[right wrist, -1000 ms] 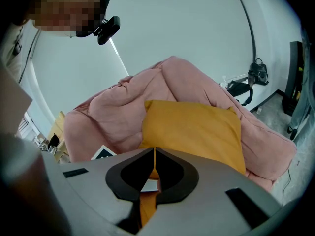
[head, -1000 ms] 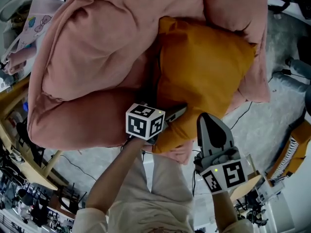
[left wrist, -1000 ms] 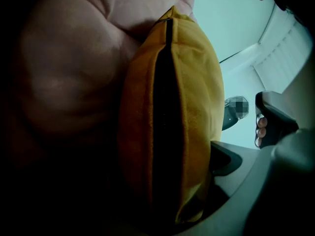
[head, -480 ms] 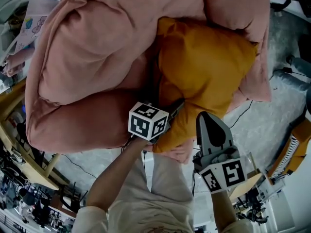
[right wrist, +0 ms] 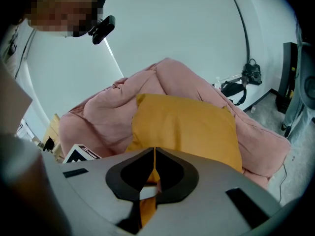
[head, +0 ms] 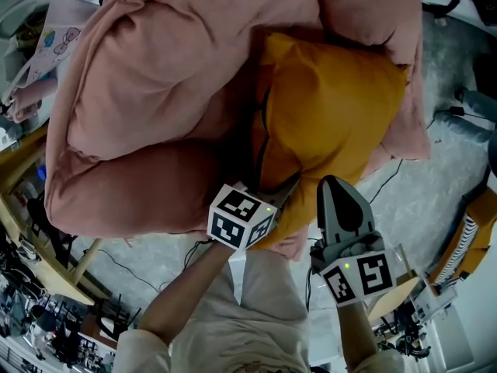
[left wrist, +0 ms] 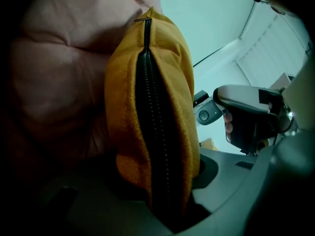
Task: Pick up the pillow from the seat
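Left tool [head: 282,188], jaws just closing, grips pillow [head: 334,115] on pink seat [head: 147,76].

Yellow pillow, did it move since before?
Yes. The pillow lifted off the pink seat, toward the person; the left tongs just closed on it.

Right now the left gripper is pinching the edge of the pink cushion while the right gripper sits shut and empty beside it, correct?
Not the pink cushion. The left gripper is pinching the zippered edge of the orange pillow, and its jaws have just been closing on it; the left gripper view shows this. The right gripper is shut and empty, as you said.
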Tool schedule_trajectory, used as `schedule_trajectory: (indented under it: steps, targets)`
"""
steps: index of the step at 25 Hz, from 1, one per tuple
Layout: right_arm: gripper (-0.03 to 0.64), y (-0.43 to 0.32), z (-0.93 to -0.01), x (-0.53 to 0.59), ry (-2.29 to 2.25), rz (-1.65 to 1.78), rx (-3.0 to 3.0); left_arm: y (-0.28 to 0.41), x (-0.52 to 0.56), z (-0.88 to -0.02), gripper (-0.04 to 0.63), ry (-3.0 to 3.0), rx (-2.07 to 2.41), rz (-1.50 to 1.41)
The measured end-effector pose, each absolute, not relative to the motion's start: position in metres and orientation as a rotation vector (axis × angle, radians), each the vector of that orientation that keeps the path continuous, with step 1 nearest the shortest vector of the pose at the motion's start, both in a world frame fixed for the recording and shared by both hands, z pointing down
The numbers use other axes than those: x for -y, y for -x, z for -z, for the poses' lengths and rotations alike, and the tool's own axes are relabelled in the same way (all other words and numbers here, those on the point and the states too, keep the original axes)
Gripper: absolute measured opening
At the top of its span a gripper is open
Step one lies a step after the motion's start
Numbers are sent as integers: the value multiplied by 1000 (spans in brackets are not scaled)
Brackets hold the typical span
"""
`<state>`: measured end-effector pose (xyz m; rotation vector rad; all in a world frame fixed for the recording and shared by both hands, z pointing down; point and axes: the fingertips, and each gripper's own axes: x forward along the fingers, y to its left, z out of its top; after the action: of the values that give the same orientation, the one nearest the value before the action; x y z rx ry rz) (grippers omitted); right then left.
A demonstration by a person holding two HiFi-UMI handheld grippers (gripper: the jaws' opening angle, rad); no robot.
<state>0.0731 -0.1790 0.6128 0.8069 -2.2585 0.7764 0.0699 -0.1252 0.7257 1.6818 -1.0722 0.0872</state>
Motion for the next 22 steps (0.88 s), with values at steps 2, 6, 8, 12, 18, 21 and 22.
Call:
schedule_trajectory:
  steps: [2, 6, 8, 12, 18, 21, 22]
  targets:
    - [23, -78, -610, 179, -823, -781, 2256, -72, 125, -721, 176, -1670, 1071, -83]
    - [23, -87, -603, 177, -850, -784, 2260, -76, 122, -712, 176, -1677, 1064, -84]
    - [23, -89, -598, 176, -861, -781, 2267, -79, 120, -706, 176, -1683, 1047, -67]
    - [23, -96, -585, 172, -891, -782, 2277, -82, 115, -695, 176, -1684, 1029, -51]
    - [23, -108, -568, 165, -932, -780, 2286, -90, 106, -666, 175, -1702, 1035, -57]
    - [23, -114, -562, 164, -961, -780, 2284, -92, 100, -655, 178, -1701, 1020, -48]
    - [23, -117, -559, 163, -972, -782, 2282, -92, 99, -653, 178, -1698, 1019, -50]
